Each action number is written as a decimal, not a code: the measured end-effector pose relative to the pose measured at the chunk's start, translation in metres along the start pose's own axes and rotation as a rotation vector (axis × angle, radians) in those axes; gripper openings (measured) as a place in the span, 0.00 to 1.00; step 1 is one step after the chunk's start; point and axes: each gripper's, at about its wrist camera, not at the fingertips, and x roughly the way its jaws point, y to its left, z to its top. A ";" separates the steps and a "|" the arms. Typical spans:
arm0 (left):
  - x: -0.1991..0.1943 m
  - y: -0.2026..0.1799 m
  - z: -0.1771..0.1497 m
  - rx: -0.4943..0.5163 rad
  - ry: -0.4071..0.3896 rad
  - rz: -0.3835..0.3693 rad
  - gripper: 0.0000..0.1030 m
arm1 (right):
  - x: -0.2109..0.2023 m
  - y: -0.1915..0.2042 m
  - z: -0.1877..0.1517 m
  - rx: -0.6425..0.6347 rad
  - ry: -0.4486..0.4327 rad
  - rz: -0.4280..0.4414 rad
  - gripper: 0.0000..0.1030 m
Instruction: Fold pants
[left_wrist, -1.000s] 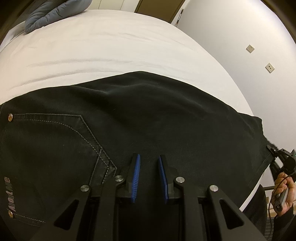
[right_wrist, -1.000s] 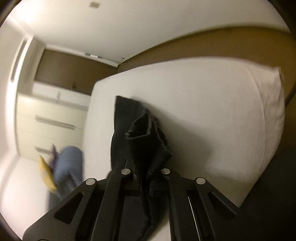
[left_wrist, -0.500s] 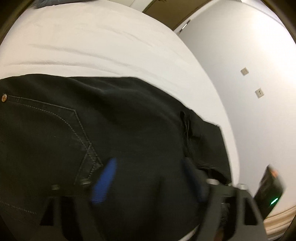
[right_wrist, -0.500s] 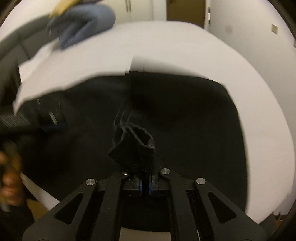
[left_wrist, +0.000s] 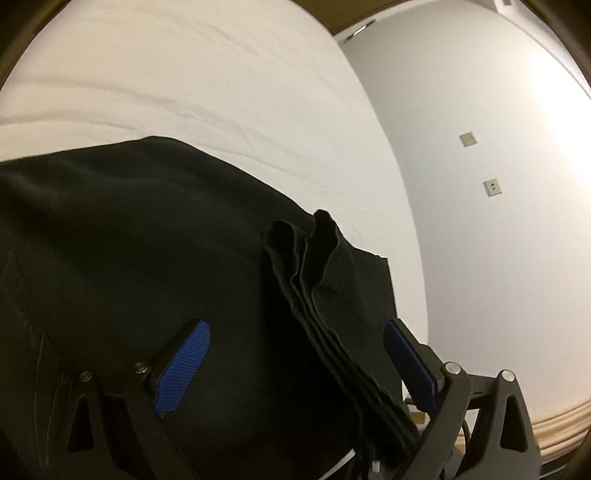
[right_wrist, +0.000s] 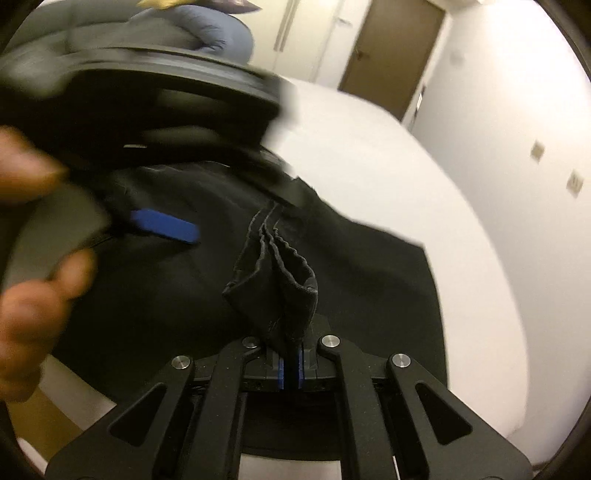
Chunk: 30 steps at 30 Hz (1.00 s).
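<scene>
Black pants (left_wrist: 129, 236) lie spread on a white bed (left_wrist: 207, 81). My left gripper (left_wrist: 295, 354) is open wide, its blue pads on either side of a bunched stack of pant-leg hems (left_wrist: 310, 266) that rises between them. My right gripper (right_wrist: 290, 369) is shut on those hems (right_wrist: 280, 269) and holds them up over the pants (right_wrist: 369, 266). The left gripper shows blurred in the right wrist view, with one blue pad (right_wrist: 166, 226) and the hand (right_wrist: 33, 280) holding it.
A white wall with two sockets (left_wrist: 491, 186) runs along the bed's right side. A grey-blue bundle (right_wrist: 210, 33) lies at the far end, near a brown door (right_wrist: 391, 51). The bed's near edge is below the pants (right_wrist: 70, 384).
My right gripper swung the pant-leg hems over the pants toward the left gripper. My left gripper opened wide and moved right, so the hems now stand between its pads.
</scene>
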 end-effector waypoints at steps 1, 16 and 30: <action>0.003 0.000 0.003 0.008 0.015 0.000 0.93 | -0.003 0.006 0.000 -0.024 -0.012 -0.008 0.03; -0.030 0.013 0.018 0.273 0.162 0.184 0.11 | -0.035 0.105 -0.005 -0.347 -0.085 0.034 0.03; -0.030 0.023 0.007 0.262 0.138 0.256 0.23 | -0.029 0.136 -0.009 -0.402 0.017 0.137 0.07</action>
